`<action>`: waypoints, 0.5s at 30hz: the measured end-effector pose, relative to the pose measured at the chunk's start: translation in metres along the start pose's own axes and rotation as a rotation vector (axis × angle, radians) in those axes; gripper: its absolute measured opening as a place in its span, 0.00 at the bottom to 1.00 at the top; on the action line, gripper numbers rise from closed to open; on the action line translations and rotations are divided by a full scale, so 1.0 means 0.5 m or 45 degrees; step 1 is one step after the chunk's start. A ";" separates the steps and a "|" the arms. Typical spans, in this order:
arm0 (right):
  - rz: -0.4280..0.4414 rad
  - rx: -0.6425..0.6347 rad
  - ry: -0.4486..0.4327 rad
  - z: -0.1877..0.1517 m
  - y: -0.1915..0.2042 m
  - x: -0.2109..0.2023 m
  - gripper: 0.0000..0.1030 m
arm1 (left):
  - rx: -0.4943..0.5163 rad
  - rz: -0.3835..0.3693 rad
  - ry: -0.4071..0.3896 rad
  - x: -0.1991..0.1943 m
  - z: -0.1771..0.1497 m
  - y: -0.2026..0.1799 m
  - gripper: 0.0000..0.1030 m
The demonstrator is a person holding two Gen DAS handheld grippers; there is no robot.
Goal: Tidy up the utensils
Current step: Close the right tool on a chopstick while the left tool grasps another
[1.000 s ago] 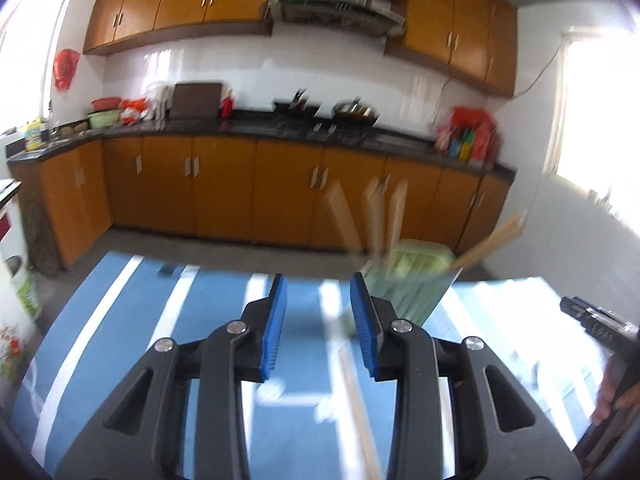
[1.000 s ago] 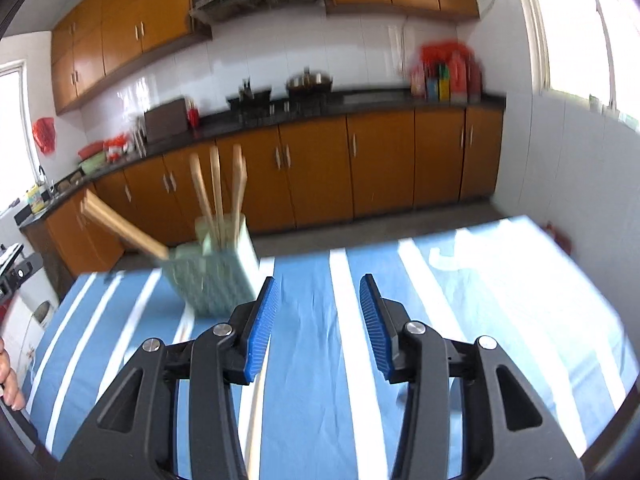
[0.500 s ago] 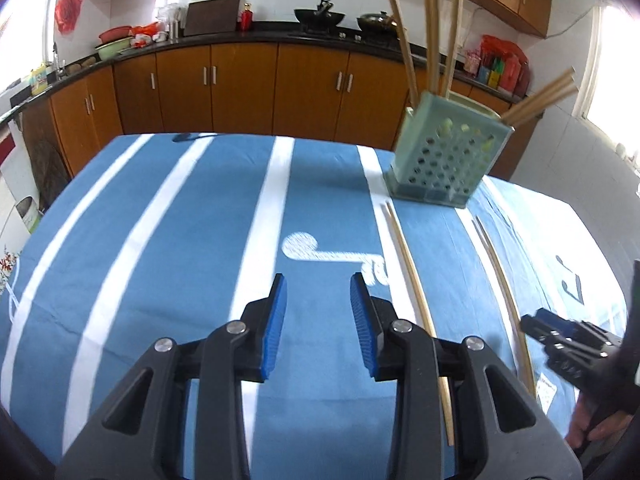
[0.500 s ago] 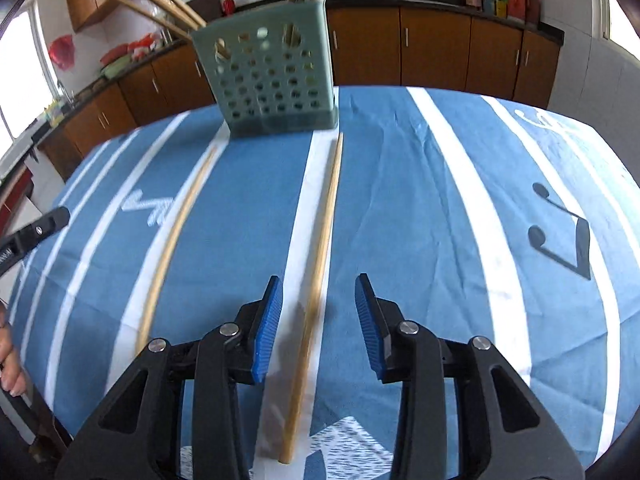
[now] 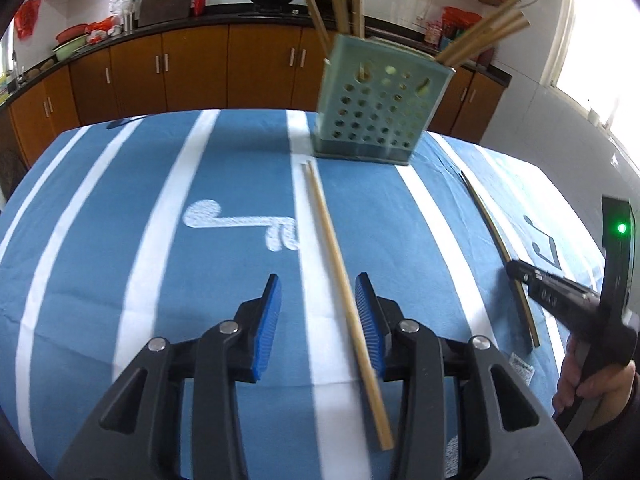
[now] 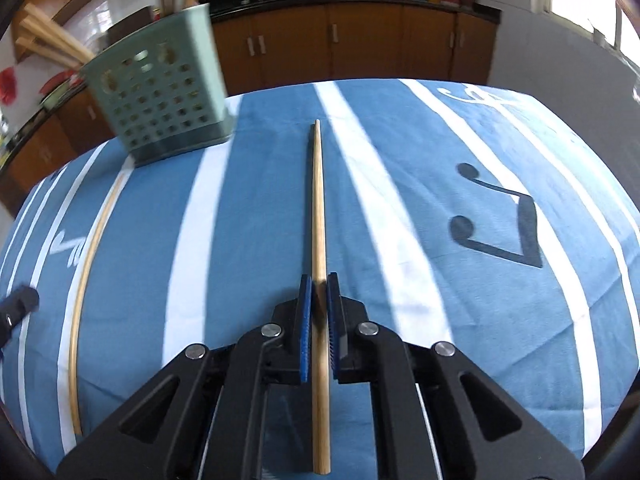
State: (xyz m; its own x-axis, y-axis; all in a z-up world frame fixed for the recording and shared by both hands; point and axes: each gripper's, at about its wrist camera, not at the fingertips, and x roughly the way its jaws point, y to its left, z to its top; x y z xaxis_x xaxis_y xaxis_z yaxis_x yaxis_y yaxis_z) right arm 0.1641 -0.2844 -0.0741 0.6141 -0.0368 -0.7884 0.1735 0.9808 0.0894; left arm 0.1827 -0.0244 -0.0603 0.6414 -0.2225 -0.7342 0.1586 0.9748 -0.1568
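Note:
A pale green perforated holder (image 5: 380, 120) (image 6: 160, 92) stands at the far side of the table with several chopsticks upright in it. Two loose wooden chopsticks lie on the cloth. One chopstick (image 5: 340, 272) runs between the blue pads of my left gripper (image 5: 318, 292), close to the right pad. Those jaws are opening and do not press on it. My right gripper (image 6: 319, 284) is shut on the other chopstick (image 6: 318, 200), near its close end. The left wrist view shows that gripper (image 5: 516, 270) on its chopstick (image 5: 496, 236), with a hand (image 5: 592, 384) behind.
A blue tablecloth (image 5: 120, 240) with white stripes and music-note prints covers the table. Wooden kitchen cabinets (image 5: 192, 68) and a black counter run behind it, with a bright window at the right. In the right wrist view the other chopstick (image 6: 86, 264) lies at the left, beside the left gripper's tip (image 6: 18, 304).
Both grippers have sunk toward the table and tilted down. The right gripper has shut on a chopstick. The left gripper now straddles the other chopstick, with its jaws a little wider.

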 end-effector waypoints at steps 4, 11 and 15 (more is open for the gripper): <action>0.004 -0.016 -0.006 -0.004 -0.003 -0.004 0.08 | 0.041 0.014 0.049 0.031 -0.014 -0.029 0.38; 0.024 -0.026 0.000 -0.006 0.004 -0.004 0.08 | 0.086 0.117 0.076 0.063 -0.028 -0.047 0.08; 0.049 -0.052 0.004 -0.003 0.017 0.000 0.08 | 0.058 0.154 0.072 0.065 -0.020 -0.020 0.07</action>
State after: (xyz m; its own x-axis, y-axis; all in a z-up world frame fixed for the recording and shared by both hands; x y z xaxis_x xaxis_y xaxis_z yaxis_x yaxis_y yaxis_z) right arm 0.1645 -0.2759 -0.0744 0.6173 0.0016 -0.7867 0.1182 0.9885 0.0947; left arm 0.1945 -0.0413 -0.0890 0.6150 -0.1012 -0.7820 0.1175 0.9924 -0.0361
